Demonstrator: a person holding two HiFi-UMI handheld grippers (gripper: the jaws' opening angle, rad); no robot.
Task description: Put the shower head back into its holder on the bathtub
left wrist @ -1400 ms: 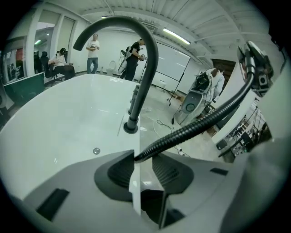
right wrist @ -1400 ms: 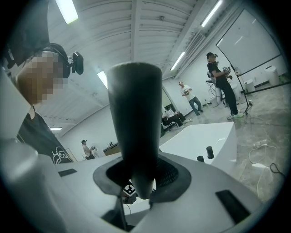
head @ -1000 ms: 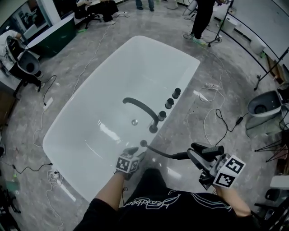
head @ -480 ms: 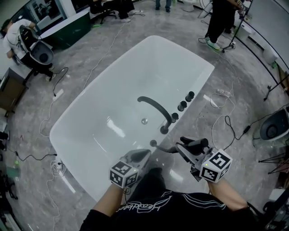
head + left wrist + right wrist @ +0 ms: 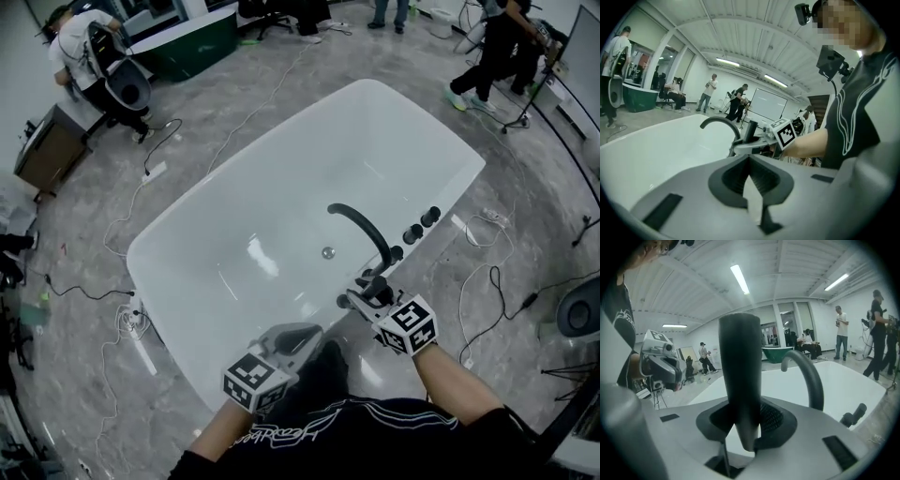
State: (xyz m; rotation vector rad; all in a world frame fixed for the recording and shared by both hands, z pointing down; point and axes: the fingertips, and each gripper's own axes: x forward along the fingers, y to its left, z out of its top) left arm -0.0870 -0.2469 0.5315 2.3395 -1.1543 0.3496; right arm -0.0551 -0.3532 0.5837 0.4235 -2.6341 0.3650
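Shower head looks slim, dark and cylindrical, upright in right gripper.

Marble floor, loose cables, bystanders, green tub

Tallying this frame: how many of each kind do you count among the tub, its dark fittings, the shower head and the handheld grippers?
Bathtub: 1
Curved spout: 1
Control knobs: 3
Shower head: 1
Grippers, left gripper and right gripper: 2
Total: 8
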